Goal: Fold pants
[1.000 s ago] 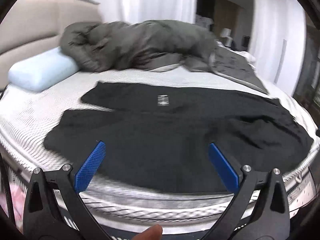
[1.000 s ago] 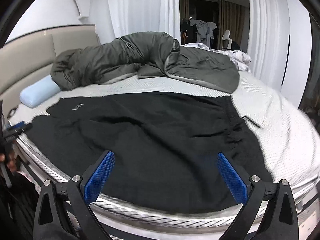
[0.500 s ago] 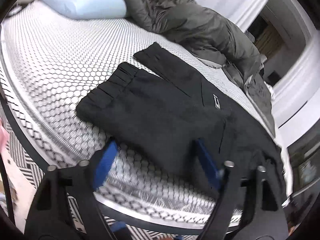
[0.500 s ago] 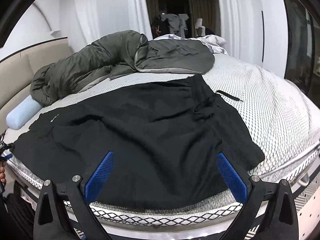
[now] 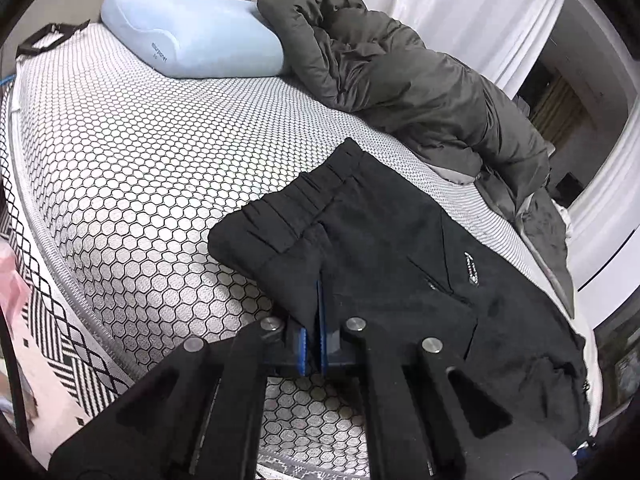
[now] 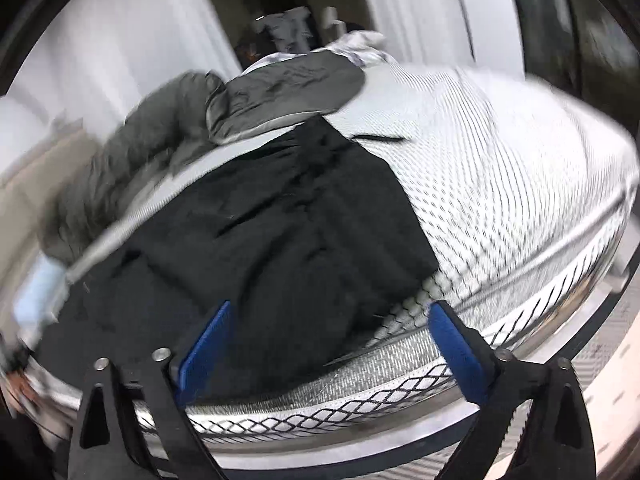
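Pants [image 5: 384,248]: black, soft, limp, light; flat on bed [image 5: 120,160] | left tongs [image 5: 316,320] clamped on near waistband edge | right tongs [image 6: 328,344] just narrowing, unpinched, straddling hem corner; you grip there.

Blue pillow [image 5: 192,36] touching grey duvet [image 5: 408,80] (crumpled).

sharp left view, motion-blurred right
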Available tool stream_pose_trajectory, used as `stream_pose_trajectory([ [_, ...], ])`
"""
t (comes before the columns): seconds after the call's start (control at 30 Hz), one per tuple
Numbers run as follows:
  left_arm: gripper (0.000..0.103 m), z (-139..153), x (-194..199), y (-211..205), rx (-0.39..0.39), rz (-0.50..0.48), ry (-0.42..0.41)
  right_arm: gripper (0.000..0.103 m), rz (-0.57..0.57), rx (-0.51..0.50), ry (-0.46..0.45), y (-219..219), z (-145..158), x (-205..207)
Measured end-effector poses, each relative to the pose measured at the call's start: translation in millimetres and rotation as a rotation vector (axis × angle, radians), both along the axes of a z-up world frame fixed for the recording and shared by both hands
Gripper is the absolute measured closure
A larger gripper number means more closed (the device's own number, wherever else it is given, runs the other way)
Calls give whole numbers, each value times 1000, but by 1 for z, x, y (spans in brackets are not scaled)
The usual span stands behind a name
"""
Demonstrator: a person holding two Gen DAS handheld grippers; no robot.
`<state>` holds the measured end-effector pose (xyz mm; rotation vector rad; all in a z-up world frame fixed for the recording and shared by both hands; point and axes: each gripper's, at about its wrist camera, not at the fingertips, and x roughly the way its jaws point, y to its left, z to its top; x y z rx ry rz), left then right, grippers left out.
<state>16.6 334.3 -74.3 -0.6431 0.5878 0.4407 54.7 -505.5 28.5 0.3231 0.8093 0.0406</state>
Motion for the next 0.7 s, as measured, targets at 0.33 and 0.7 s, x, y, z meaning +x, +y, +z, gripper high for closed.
stream_pose_trajectory([
  [0.33, 102, 10, -34, -21, 34, -5, 0, 89, -61, 73, 7, -16, 5, 39],
  [0.7, 87, 5, -45, -25, 16, -20, 69, 38, -107, -16, 13, -29, 5, 16],
])
